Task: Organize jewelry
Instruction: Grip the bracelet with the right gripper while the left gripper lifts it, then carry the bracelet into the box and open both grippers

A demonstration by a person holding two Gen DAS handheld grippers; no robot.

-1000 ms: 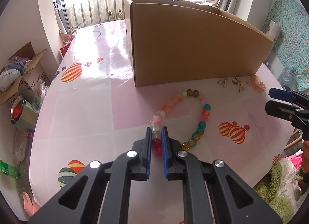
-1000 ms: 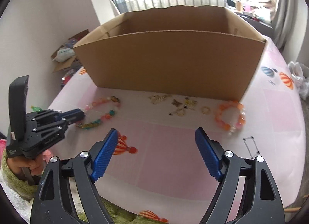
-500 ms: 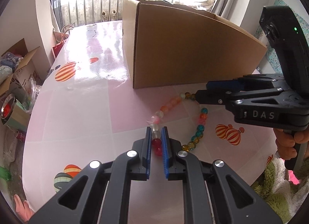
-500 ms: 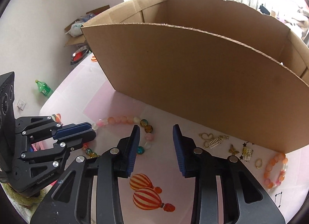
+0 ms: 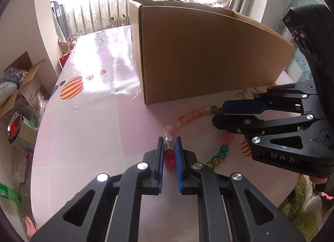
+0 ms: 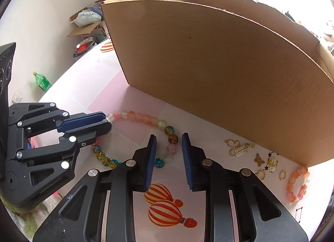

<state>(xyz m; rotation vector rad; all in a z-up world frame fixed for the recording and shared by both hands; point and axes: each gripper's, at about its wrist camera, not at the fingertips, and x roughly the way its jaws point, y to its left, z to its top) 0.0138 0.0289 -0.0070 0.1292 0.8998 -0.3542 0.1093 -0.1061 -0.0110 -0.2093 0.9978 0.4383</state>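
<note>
The left tongs [image 5: 169, 150] are clamped narrow on the near end of the beaded necklace [image 6: 144, 117], with clear and red beads pinched between their blue pads. The right tongs [image 6: 169, 154] have just been closing and now straddle the far side of the loop, a pink bead and a pale one lying in the gap; the pads do not yet seem to press on them.

From the left tongs the strand runs toward one o'clock in peach beads, reaches the right tongs, then curls back through teal and amber beads on the pink table [image 5: 87, 129].

To do this well, I would say the right tongs should finish closing squarely on one bead, not on the string between two, or it may slip out. Both should then lift together and level, so the loop hangs free without snagging.

The cardboard box [image 6: 219, 70] stands just behind at twelve o'clock; its wall is tall, so the strand likely needs a good rise before it can clear the rim.

At three o'clock from the right tongs, gold charms [image 6: 240, 149] and an orange bead bracelet [image 6: 297, 183] lie along the foot of the box, untouched.
</note>
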